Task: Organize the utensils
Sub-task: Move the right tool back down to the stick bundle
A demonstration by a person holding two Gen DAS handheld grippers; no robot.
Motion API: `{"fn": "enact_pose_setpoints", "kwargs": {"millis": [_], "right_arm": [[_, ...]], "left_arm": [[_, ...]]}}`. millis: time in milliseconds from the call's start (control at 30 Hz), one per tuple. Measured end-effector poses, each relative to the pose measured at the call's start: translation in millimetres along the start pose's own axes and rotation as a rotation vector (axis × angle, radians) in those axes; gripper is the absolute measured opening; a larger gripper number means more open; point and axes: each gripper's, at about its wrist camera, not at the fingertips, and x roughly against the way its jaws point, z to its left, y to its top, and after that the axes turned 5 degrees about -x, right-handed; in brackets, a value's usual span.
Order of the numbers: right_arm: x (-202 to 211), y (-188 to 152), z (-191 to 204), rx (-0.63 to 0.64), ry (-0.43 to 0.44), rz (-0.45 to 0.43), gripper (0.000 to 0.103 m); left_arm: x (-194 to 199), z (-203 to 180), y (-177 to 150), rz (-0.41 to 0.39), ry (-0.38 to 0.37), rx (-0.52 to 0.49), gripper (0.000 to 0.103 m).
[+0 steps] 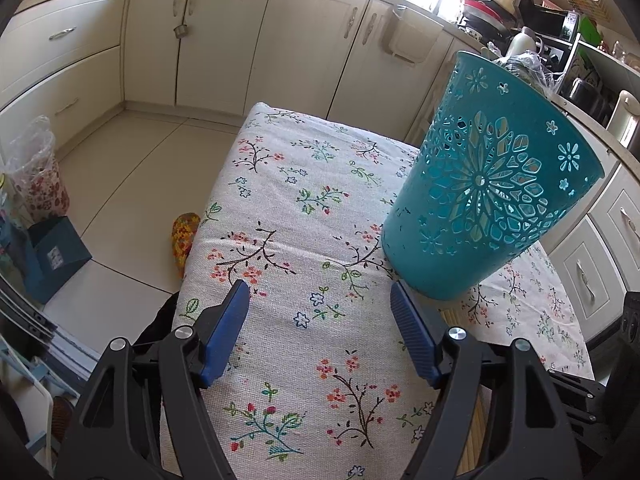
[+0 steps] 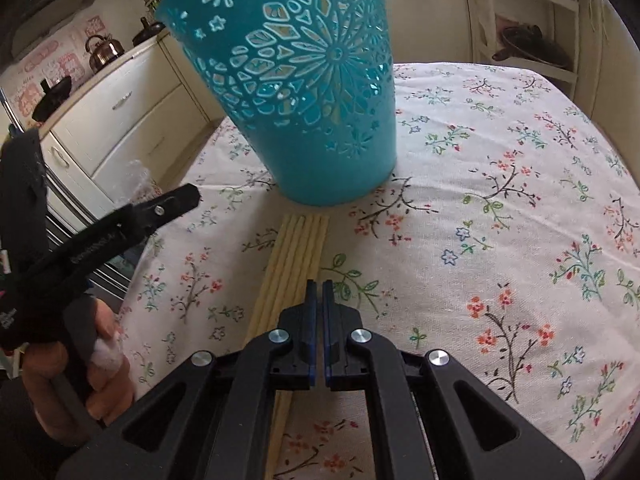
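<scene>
A teal plastic basket (image 1: 492, 184) with cut-out flower patterns stands upright on the floral tablecloth (image 1: 288, 184). Several pale wooden chopsticks (image 2: 298, 248) lie side by side on the cloth, their far ends close to the base of the basket (image 2: 304, 92). My right gripper (image 2: 320, 285) is shut with nothing between its pads, and hovers just above the near right side of the chopsticks. My left gripper (image 1: 320, 304) is open and empty over bare cloth, its right pad near the basket's base. A strip of the chopsticks (image 1: 454, 314) shows behind that pad.
A hand (image 2: 72, 380) holds the left gripper at the table's left edge. Cream kitchen cabinets (image 1: 224, 40) ring the table across a tiled floor (image 1: 132, 184). A blue box (image 1: 56, 256) and a bag stand on the floor at left. A kettle (image 2: 105, 50) sits on the counter.
</scene>
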Motion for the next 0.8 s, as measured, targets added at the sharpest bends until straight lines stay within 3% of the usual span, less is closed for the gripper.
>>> {"fn": "enact_pose_setpoints", "kwargs": {"millis": [533,633,800], "right_arm": [[-3.4,-4.1,6.6,0.021,-0.002,0.009,0.004],[-3.9,-3.2,6.9,0.024,-0.019,0.010,0.011],[-3.5,-5.0,7.7,0.034,-0.026,0.007,0.012]], "left_arm": [[-3.3,-2.4,-0.1,0.009,0.007,-0.005,0.070],[-3.8,-2.9,-0.3,0.010,0.009,-0.006,0.070],[-4.3,-4.5,-0.1,0.012,0.012,-0.009,0.070]]}}
